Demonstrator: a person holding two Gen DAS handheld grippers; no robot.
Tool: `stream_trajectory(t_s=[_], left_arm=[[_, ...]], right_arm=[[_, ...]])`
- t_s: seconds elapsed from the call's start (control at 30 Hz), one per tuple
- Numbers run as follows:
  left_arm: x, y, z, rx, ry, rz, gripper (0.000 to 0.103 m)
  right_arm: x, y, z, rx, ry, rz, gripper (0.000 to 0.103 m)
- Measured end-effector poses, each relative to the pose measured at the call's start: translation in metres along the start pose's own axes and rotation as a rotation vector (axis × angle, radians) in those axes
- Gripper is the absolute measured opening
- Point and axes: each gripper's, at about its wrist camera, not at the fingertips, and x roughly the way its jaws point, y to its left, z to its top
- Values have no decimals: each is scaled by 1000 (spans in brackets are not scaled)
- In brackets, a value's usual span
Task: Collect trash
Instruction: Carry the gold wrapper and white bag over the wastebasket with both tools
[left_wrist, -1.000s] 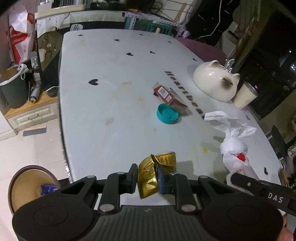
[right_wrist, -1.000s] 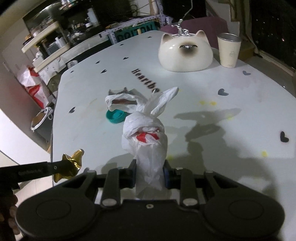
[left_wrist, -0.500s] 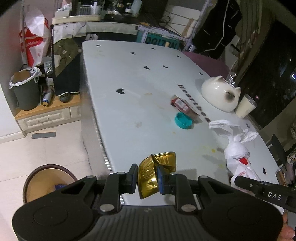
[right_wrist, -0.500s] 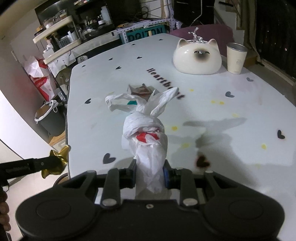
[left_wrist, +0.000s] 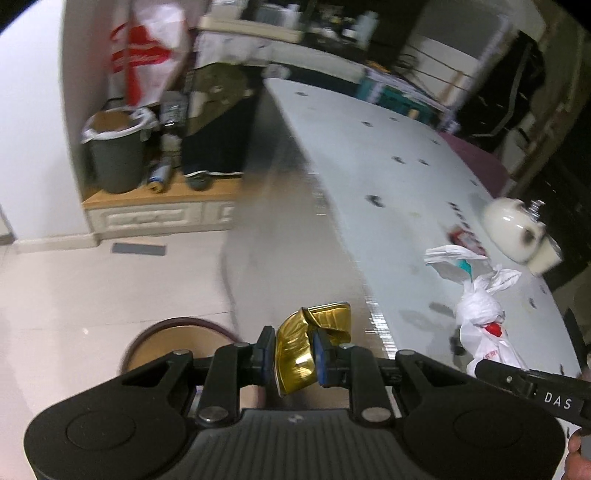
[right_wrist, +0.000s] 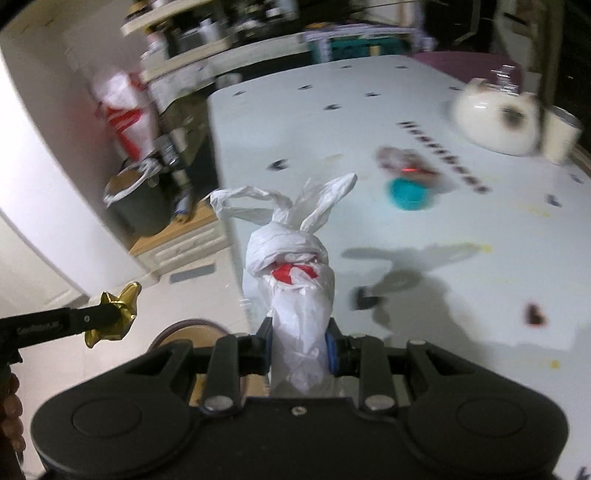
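Gold foil wrapper clamped in left gripper, knotted plastic bag in right gripper; round bin not yet reached; teal lid, red packet left on table.

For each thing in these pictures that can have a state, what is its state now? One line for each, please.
left tool: shut on the gold wrapper
gold wrapper: crumpled, held off the table
right tool: shut on the white plastic bag
white plastic bag: knotted shut, held up
round bin: open, on the floor below
grey bin: open, with a liner
teal lid: lying on the table
cup: upright, blurred
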Motion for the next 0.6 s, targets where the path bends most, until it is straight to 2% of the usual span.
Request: stream_trajectory(t_s=[0.23,0.4,0.6], left_arm=[[1,78,1,-89,24,58,23],[8,121,-2,-147,50,93,23],[23,163,-10,-208,98,129,23]], right_arm=[[40,76,1,-89,78,47,28],[67,122,0,-149,127,73,28],[105,155,-1,-199,205,93,28]])
